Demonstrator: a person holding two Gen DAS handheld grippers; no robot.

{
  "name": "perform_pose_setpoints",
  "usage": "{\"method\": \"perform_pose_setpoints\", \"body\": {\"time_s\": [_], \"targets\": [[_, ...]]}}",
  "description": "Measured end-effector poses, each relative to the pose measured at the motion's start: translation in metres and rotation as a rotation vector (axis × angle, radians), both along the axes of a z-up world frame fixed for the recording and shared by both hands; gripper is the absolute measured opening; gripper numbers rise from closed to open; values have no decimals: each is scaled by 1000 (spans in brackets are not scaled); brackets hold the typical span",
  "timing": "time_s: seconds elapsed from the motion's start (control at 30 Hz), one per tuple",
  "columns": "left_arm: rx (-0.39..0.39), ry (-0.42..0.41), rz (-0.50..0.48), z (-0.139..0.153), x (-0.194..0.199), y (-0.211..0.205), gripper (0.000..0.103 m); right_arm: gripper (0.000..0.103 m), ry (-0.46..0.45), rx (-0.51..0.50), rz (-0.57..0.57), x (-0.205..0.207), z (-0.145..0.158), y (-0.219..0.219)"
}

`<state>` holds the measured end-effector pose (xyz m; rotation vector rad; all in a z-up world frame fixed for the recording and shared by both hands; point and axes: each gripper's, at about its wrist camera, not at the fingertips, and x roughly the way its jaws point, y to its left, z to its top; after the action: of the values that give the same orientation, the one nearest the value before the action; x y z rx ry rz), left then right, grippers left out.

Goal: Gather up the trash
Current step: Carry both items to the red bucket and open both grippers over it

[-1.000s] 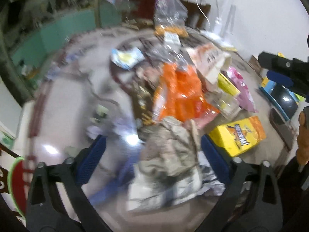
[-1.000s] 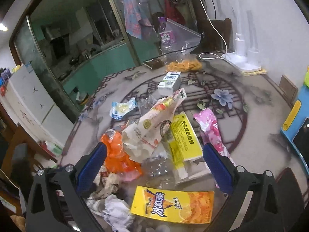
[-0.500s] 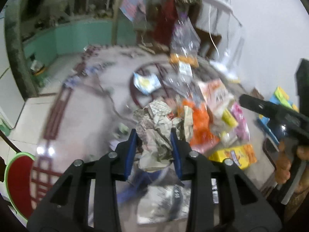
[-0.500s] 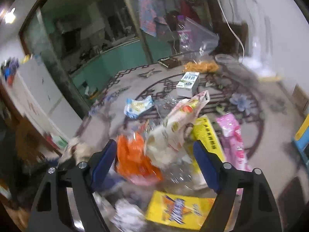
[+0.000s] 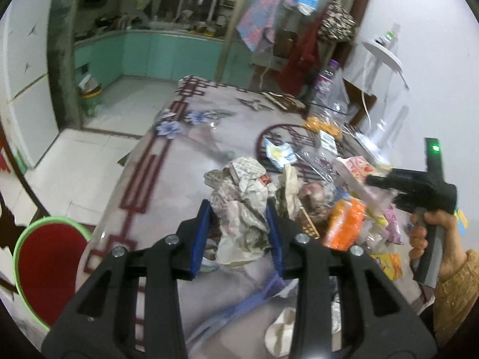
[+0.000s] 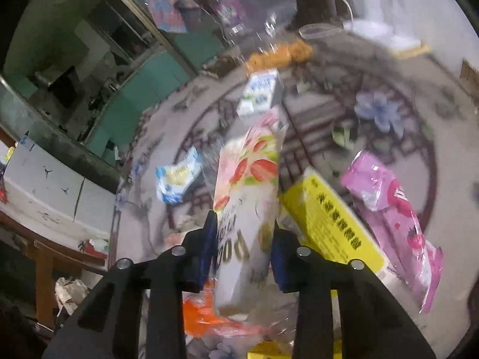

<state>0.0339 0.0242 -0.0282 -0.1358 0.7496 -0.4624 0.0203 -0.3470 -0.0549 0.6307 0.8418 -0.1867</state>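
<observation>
Both grippers closed since the earlier frames: left gripper (image 5: pixel 238 224) clamps crumpled paper (image 5: pixel 242 203) lifted off the table (image 5: pixel 167 185); right gripper (image 6: pixel 241 248), jaws just closing, pinches the strawberry wrapper (image 6: pixel 248 194). Pickup step; next, carry to a bin, likely off-frame. Right view blurred.

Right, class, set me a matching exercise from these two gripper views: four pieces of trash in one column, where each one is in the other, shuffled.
Things:
1. crumpled paper wad
2. strawberry-print bag
3. pink wrapper
4. small milk carton

Places:
A. lying on the table, right of the yellow box
B. between the left gripper fingers
C. standing on the table beyond the pile
D. between the right gripper fingers

Pairs: 1-B, 2-D, 3-A, 4-C
</observation>
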Motion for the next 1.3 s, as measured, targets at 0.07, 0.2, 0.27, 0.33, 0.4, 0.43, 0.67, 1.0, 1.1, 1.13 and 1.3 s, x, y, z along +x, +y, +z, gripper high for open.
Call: {"method": "perform_pose_setpoints", "body": {"time_s": [0.07,0.2,0.27,0.33,0.4,0.43,0.67,1.0,1.1,1.13,1.3], "targets": [[-8,5,33,0,1,15,35,29,-41,-27,16,-3,17,7],[19,-2,130,3,0,54,35,26,-121,-103,102,-10,51,40],[45,-12,190,3,-1,78,35,21,-152,-126,154,-15,63,62],[92,-23,262,0,-3,101,35,21,-189,-141,226,-19,73,92],[127,-15,327,-5,-4,124,35,20,-224,-171,301,-23,81,127],[130,-6,349,-7,-3,134,35,20,-235,-180,330,-22,82,141],[144,48,515,-21,-9,201,35,20,-226,-32,546,2,67,244],[135,146,623,-46,-14,242,35,20,-90,30,760,48,12,390],[123,179,647,-54,-14,250,35,20,-41,-4,814,64,-3,423],[116,193,650,-57,-14,252,35,20,-27,-13,827,67,-9,429],[83,224,671,-61,-13,258,35,20,47,-120,918,83,-38,468]]}}
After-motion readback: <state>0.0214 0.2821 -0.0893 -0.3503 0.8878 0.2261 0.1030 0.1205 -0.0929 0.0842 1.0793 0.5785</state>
